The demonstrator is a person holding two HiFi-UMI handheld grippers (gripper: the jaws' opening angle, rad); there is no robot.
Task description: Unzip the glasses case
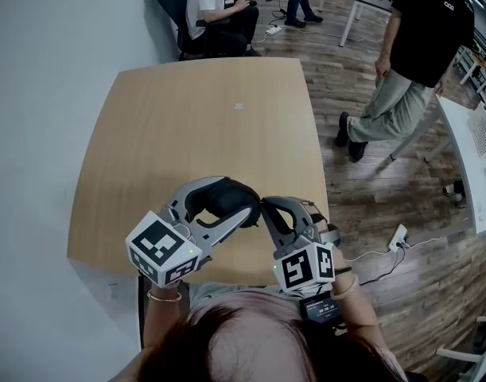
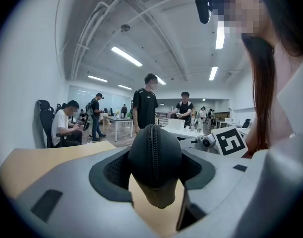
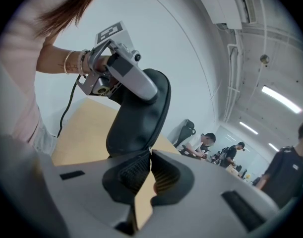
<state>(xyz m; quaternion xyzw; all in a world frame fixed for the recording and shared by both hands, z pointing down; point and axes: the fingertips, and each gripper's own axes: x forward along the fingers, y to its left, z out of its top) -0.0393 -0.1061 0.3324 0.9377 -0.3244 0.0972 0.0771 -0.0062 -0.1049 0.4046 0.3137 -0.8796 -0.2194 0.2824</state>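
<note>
While the left gripper clamps the black glasses case across its body, steadying it above the table's near edge, the right gripper has its jaws squeezed together at the case's end, probably nipping the zip pull, though that's too small to confirm.

Glasses case above table's near edge, between left gripper and right gripper
</note>
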